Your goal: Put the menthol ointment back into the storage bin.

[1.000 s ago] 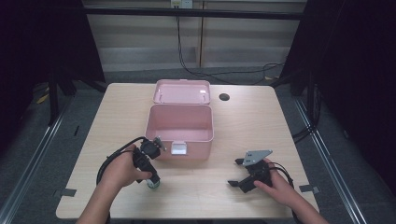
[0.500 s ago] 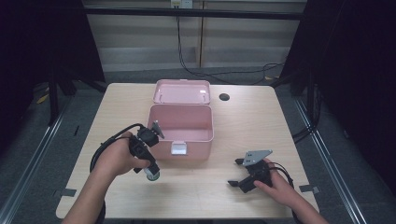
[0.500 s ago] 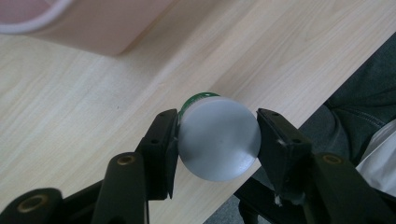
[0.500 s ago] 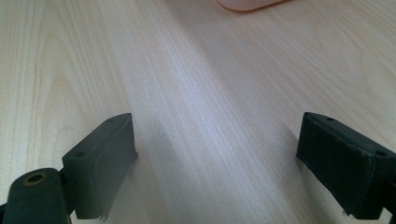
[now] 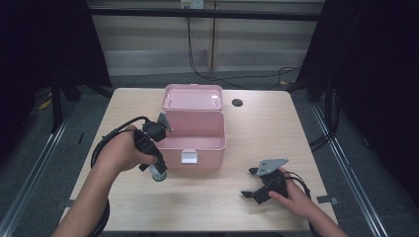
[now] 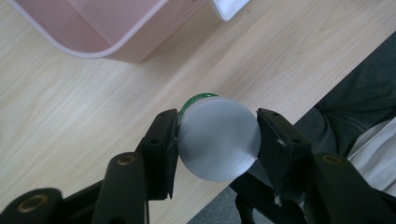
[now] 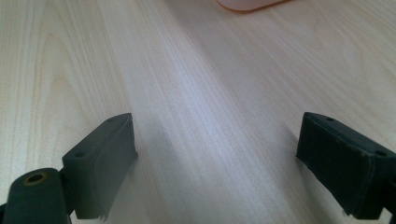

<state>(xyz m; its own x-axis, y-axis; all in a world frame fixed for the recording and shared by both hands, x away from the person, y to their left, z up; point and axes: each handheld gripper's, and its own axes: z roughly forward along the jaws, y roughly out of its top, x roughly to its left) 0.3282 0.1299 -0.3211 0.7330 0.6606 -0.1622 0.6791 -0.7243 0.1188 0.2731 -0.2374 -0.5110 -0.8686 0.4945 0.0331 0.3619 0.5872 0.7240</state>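
Both jaws of the left gripper (image 6: 217,140) are clamped on a small round container with a grey top and a green band (image 6: 218,138), held above the wooden table (image 5: 276,138) just in front of the open pink box (image 5: 193,133) near its left front corner. Well apart, the right gripper (image 5: 250,190) rests low on the table, its jaws spread wide with nothing between them.

1. The left gripper (image 5: 157,165) and hand cover most of the small green-and-white container (image 5: 158,174) in the high view.
2. In the left gripper view, that container's (image 6: 218,138) label and lower body are hidden behind its round end.
3. The pink box (image 7: 247,4) is cut off by the right gripper view's top edge.
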